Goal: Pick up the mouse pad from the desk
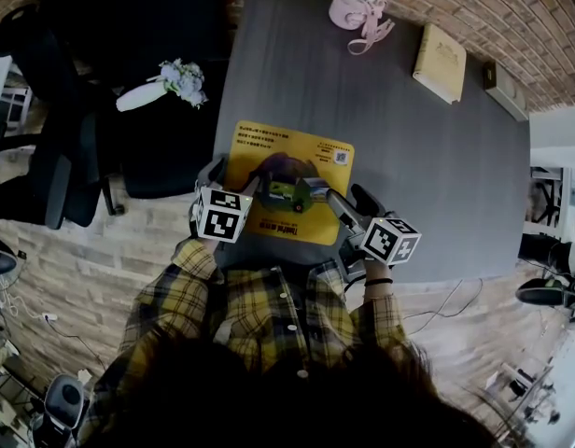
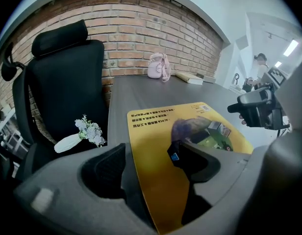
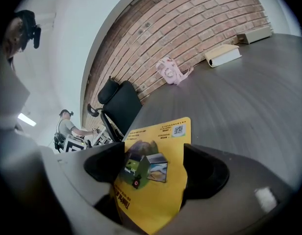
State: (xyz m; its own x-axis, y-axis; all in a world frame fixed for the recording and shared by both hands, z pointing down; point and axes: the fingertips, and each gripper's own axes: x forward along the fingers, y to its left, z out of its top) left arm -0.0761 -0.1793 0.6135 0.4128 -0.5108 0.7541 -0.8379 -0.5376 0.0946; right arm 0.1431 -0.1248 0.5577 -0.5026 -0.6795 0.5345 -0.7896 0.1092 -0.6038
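Dark desk (image 1: 427, 138) against a brick wall (image 2: 141, 33), with the yellow pad (image 1: 287, 152) lying flat close to the near edge. Left claw (image 2: 147, 153) low over the pad's near-left corner, jaws apart, one above the print and one just off the side edge. Right claw (image 3: 155, 155) over the near-right corner, jaws likewise apart, with yellow in the gap but seemingly nothing pinched. Likely step: getting a bite on the near edge. Best to roll each claw so one jaw slips beneath the sheet, close both together, then raise evenly to keep the limp pad from sagging.
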